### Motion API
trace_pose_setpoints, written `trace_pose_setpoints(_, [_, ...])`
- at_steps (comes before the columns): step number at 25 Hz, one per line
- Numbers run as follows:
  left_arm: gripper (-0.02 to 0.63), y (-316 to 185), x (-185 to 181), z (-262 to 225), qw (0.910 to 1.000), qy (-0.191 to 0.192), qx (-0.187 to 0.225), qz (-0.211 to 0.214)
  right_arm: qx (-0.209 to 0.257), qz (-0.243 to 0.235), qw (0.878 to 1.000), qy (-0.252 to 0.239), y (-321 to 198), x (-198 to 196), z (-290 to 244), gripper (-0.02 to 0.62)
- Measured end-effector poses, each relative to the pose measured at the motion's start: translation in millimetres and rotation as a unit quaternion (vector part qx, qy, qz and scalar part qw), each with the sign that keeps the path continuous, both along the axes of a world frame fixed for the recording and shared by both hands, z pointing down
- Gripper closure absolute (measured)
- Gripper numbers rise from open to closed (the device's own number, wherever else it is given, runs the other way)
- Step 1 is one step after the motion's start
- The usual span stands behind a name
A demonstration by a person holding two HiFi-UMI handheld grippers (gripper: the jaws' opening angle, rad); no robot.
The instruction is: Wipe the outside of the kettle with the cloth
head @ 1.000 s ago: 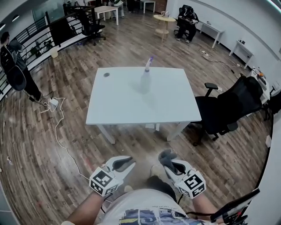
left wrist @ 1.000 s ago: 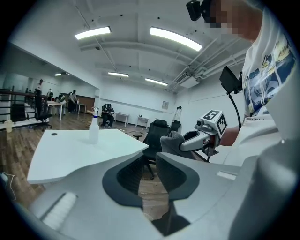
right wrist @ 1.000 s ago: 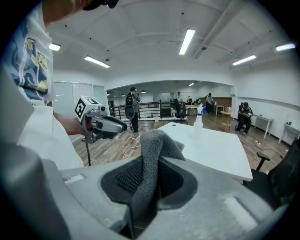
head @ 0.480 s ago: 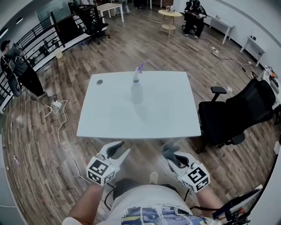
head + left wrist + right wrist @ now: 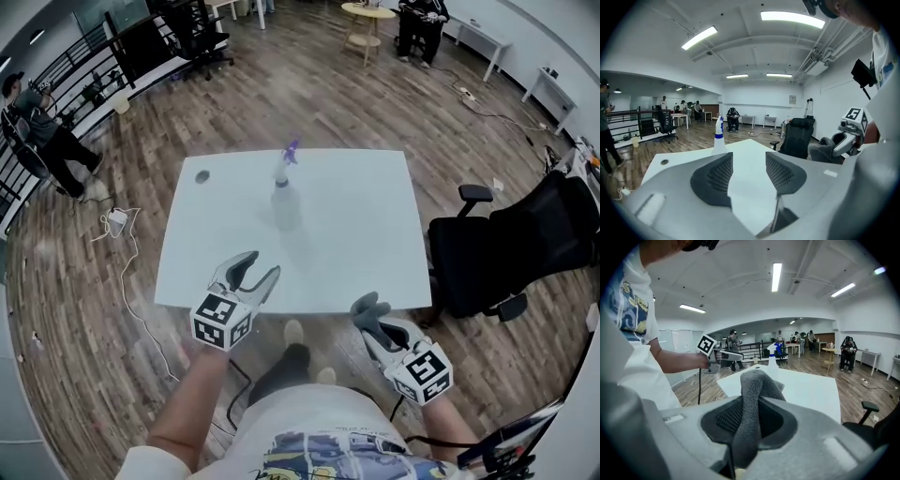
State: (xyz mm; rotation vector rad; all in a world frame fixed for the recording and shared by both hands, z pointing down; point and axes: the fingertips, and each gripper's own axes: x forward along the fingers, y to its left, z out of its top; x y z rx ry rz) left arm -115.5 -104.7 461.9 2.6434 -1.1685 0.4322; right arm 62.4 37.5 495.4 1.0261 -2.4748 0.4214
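No kettle shows in any view. A clear spray bottle [image 5: 284,192] with a purple-blue head stands on the white table [image 5: 356,234], toward its far side. My left gripper [image 5: 261,266] hovers over the table's near left edge, its jaws opening with nothing between them. In the left gripper view the bottle [image 5: 718,138] stands ahead, left of the gap in the left gripper [image 5: 749,166]. My right gripper [image 5: 368,311] is just short of the near edge, shut on a grey cloth [image 5: 752,399] that sticks up between its pads. The cloth's end [image 5: 367,307] is bunched at the tips.
A black office chair [image 5: 525,244] stands right of the table. A cable and power adapter [image 5: 114,221] lie on the wooden floor at the left. A small dark disc [image 5: 202,176] sits at the table's far left corner. A person [image 5: 42,141] stands by the railing.
Both grippers have come forward to the table; the left one now reaches over its near edge and its jaws stand wider. The right still holds the cloth.
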Motion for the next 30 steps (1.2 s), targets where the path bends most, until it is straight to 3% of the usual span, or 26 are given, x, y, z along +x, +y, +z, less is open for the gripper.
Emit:
trace_pose_setpoints(7, [0.334,-102,0,19,0.9995,-0.028,0.008,-0.01,0.001,0.046,0.999,0.013,-56,4,-14,0.517])
trace_pose_setpoints(16, [0.284,-185,28,54,0.9989,-0.035,0.007,0.031,-0.02,0.076,0.996,0.029,-114,-17,-9,0.517])
trace_pose_setpoints(21, [0.299,-204,42,63,0.9988,-0.014,0.008,0.047,-0.035,0.079,0.995,0.039,-128,-21,-6,0.517])
trace_pose_setpoints(27, [0.374,-213,52,70,0.9981,-0.006,0.004,0.062,-0.034,0.055,0.997,0.05,-151,-16,-11,0.517])
trace_pose_setpoints(30, [0.388,-215,57,70,0.998,-0.018,0.018,0.058,-0.027,0.045,0.998,0.047,-160,-6,-14,0.517])
